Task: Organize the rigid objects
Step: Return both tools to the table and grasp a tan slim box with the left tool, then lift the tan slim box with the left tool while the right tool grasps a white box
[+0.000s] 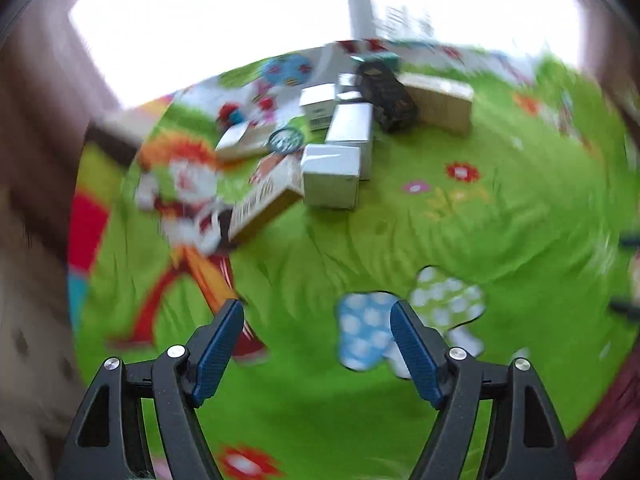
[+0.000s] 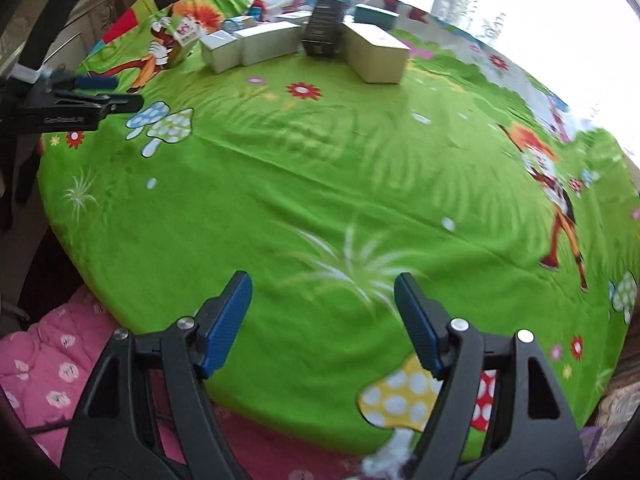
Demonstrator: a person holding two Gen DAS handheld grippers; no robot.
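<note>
Several boxes cluster at the far side of a table under a green cartoon cloth (image 2: 320, 184). The blurred left wrist view shows a white box (image 1: 330, 178), a taller white box (image 1: 351, 128), a black box (image 1: 386, 94), a tan box (image 1: 440, 100), an orange-printed box (image 1: 266, 200) and a round tin (image 1: 285, 139). The right wrist view shows the same white box (image 2: 218, 52), black box (image 2: 323, 32) and cream box (image 2: 376, 56). My left gripper (image 1: 316, 308) is open and empty over the cloth, well short of the boxes. My right gripper (image 2: 323, 280) is open and empty near the table's front edge.
The left gripper (image 2: 128, 92) shows at the left edge of the right wrist view. A teal box (image 2: 376, 14) lies behind the cluster. Pink quilted fabric (image 2: 52, 364) lies below the table's near edge. A bright window stands behind the table.
</note>
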